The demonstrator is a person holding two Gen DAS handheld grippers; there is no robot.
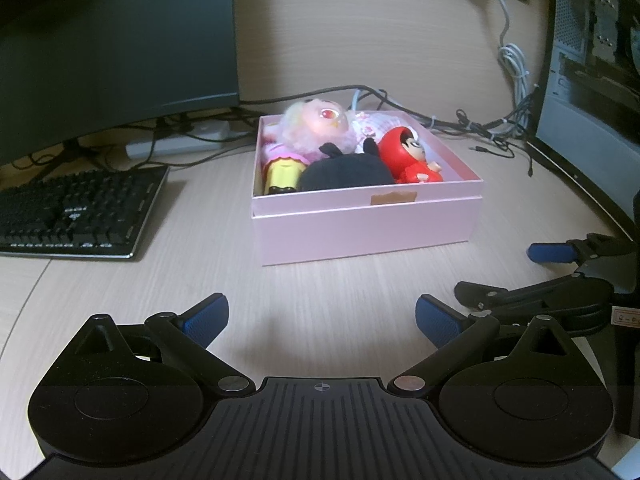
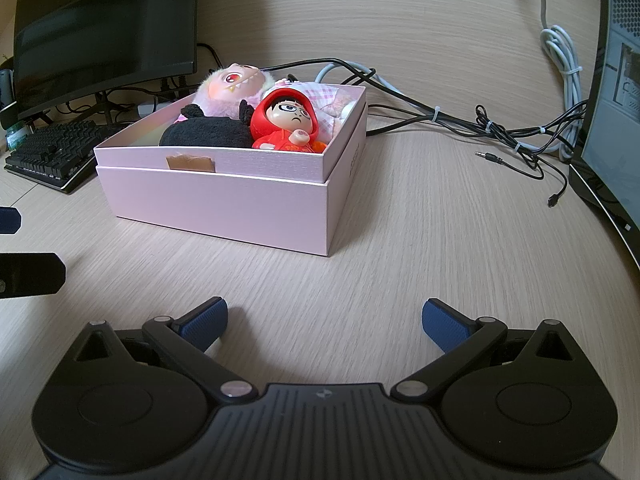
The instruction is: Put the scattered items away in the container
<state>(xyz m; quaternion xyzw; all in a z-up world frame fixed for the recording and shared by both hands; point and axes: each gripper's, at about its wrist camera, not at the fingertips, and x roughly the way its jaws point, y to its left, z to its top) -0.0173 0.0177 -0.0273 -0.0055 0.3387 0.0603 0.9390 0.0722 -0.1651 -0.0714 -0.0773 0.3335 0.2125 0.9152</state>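
Both tongs, left [image 1: 322, 320] & right [image 2: 324, 322], gaped wide w/ nothing held, short of pink box [image 2: 224, 200] w/ toys [image 2: 286, 122] inside.

No legible text, pink box [image 2: 224, 200] side print perhaps lettering, unreadable

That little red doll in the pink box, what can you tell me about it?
The red hooded figurine looks like glossy hard plastic: a round red hood around a pale frowning face with black hair, and a red body. It lies leaning back in the pink box at its front right corner, against the black plush.
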